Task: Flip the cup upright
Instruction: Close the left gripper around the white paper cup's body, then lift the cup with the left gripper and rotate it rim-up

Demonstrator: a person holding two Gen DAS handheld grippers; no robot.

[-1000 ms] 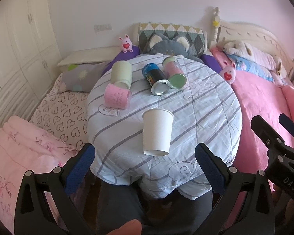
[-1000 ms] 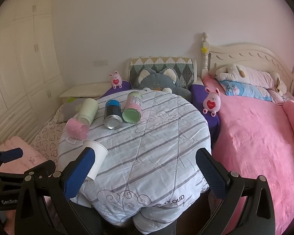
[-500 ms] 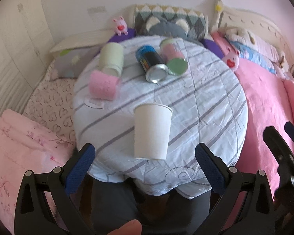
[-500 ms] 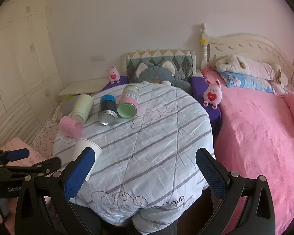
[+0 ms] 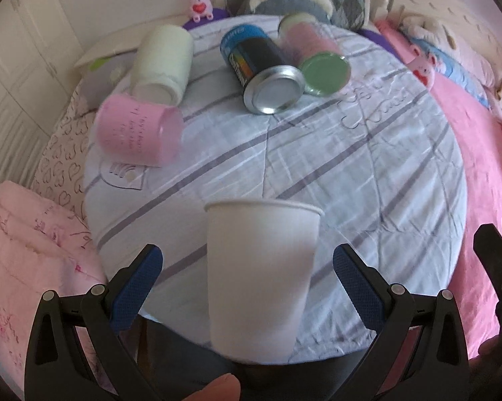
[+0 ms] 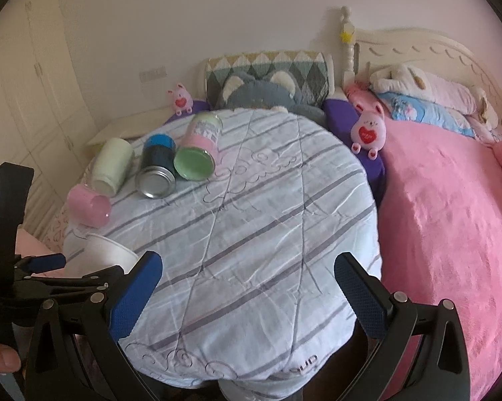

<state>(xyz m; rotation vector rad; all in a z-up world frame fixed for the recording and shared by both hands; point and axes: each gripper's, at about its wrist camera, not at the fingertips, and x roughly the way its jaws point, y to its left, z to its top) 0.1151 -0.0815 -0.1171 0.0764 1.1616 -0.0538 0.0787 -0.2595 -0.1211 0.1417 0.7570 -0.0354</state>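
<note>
A white paper cup (image 5: 262, 277) lies on its side at the near edge of the round, cloth-covered surface (image 5: 367, 167). The left hand-held gripper (image 5: 247, 287), wide open and empty, straddles it, apparently lined up to grasp. The right hand-held gripper (image 6: 247, 287) waits open over bare cloth.

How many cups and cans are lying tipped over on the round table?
5: white paper cup at the near edge between the left gripper fingers; pink cup at the left; pale green cup behind it; dark can and pink-and-green can at the back.
</note>
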